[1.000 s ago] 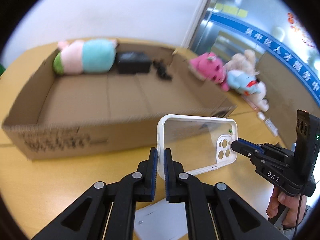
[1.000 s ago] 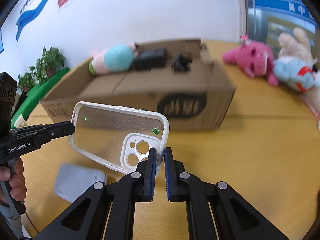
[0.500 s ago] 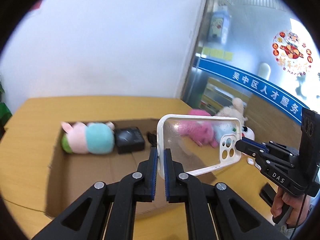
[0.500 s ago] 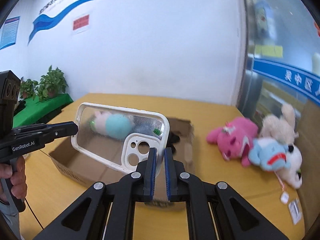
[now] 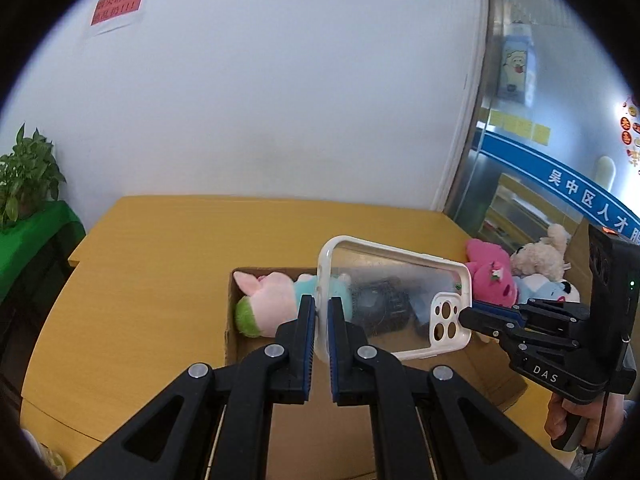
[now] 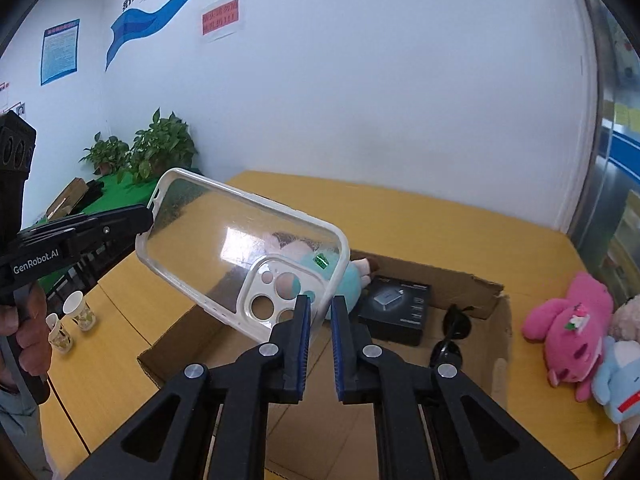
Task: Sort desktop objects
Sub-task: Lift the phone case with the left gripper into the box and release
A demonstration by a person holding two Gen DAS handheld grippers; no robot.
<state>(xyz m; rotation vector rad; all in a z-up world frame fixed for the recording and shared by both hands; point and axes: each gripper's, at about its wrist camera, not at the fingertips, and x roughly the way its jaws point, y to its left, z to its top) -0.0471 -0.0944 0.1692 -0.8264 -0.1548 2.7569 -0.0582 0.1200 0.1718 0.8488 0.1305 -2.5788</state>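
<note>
Left gripper [image 5: 319, 320] jaws clamped on short end of clear phone case with white rim [image 5: 384, 292]; right gripper [image 6: 319, 320] pinching camera-cutout end. Case held in air above open brown cardboard box [image 6: 496, 344] on yellow table [image 6: 440, 224].

Box holds: one pink-and-teal plush toy [image 5: 268, 300], one black rectangular packet [image 6: 396, 312], one pair of black sunglasses [image 6: 452, 336].

Right of box: three plush toys [image 6: 568, 324], pink, blue, cream.

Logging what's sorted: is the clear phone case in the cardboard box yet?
No. The clear white-rimmed phone case hangs above the cardboard box, held by left gripper and right gripper.
</note>
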